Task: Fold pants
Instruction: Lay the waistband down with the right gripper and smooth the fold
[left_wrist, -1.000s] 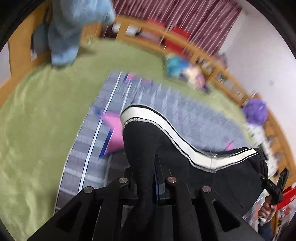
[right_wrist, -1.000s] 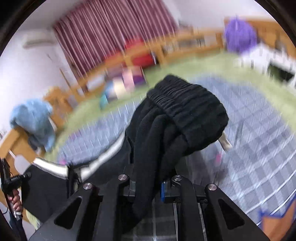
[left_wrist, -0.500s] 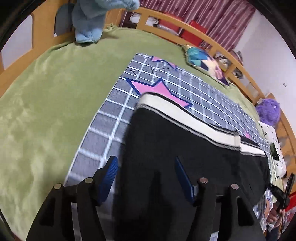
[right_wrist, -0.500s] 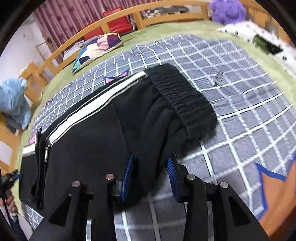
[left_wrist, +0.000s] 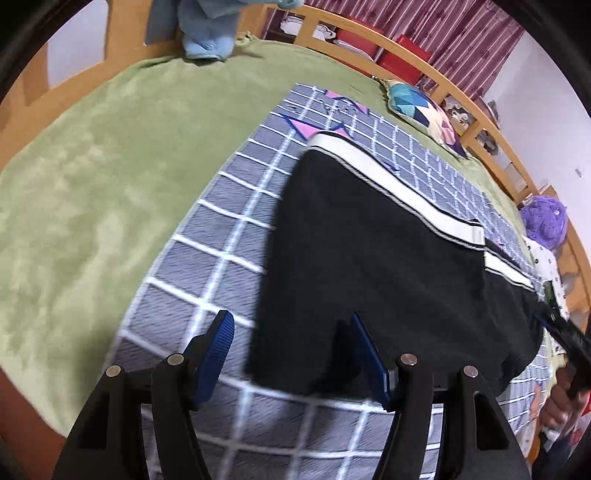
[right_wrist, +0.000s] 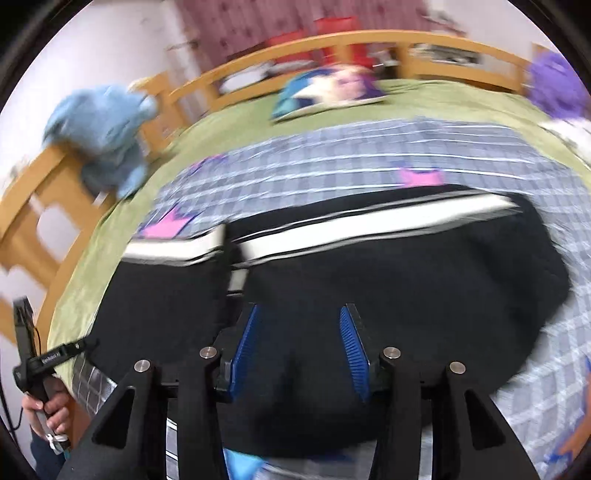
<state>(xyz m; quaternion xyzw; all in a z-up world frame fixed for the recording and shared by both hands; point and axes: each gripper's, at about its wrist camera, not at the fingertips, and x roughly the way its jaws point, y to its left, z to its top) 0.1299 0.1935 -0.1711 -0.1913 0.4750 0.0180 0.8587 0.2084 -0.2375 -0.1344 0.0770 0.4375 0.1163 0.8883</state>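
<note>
Black pants (left_wrist: 380, 258) with a white side stripe lie flat, folded over, on a grey checked blanket (left_wrist: 221, 236). My left gripper (left_wrist: 291, 354) is open just above the pants' near left corner, holding nothing. In the right wrist view the pants (right_wrist: 369, 277) fill the middle, stripe along the far edge. My right gripper (right_wrist: 299, 343) is open just above the black cloth, holding nothing. The other gripper and the hand holding it show at the edge of each view.
A green bedspread (left_wrist: 92, 177) covers the bed inside a wooden rail (left_wrist: 461, 110). A colourful pillow (left_wrist: 421, 110) lies at the far side, a blue garment (right_wrist: 103, 136) hangs on the rail, and a purple plush (left_wrist: 546, 221) sits at the right.
Both grippers held the pants up a second ago, laid them on the blanket and let go. Both now stand wider open and have drawn back a little.
</note>
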